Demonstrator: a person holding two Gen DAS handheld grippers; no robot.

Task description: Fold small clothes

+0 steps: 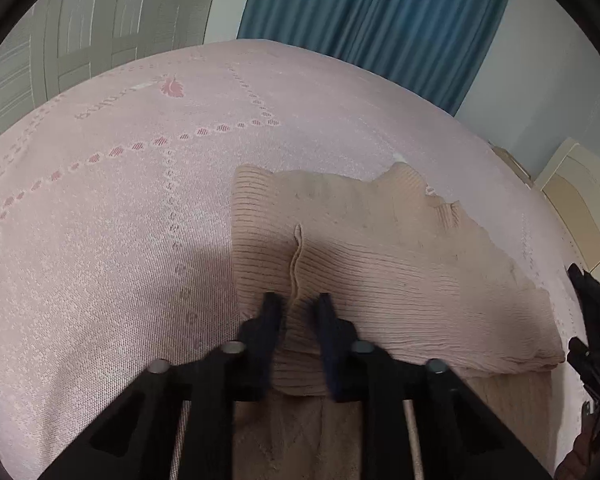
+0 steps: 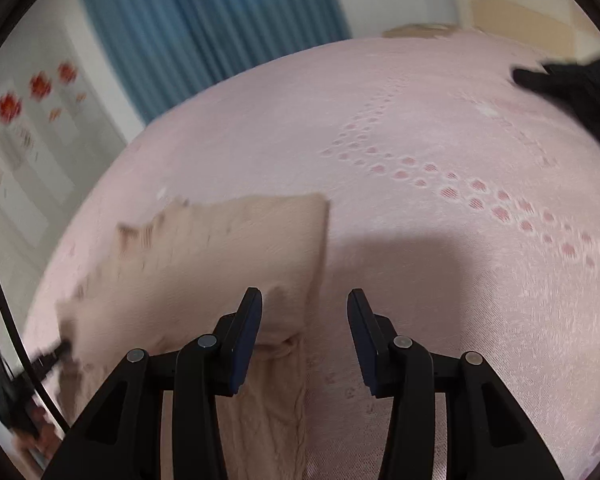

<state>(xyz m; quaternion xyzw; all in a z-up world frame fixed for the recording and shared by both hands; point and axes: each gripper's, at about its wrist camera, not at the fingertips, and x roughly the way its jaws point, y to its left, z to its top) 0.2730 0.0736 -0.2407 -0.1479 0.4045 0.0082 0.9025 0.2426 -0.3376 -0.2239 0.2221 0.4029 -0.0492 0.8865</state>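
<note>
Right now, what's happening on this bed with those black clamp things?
A person is folding a small beige ribbed knit garment on a pink bedspread, using a handheld gripper in each hand. The left gripper is pinched shut on a fold of the knit near its close edge. The right gripper stands open at the garment's other end, its pads not gripping the fabric.

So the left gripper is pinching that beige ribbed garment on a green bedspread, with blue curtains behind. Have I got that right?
Nearly. The bedspread is pink, not green, with a darker pink dotted pattern; the left wrist view shows it plainly. The rest stands: the left gripper is closed on a ridge of the beige ribbed garment, and blue curtains hang behind.
</note>
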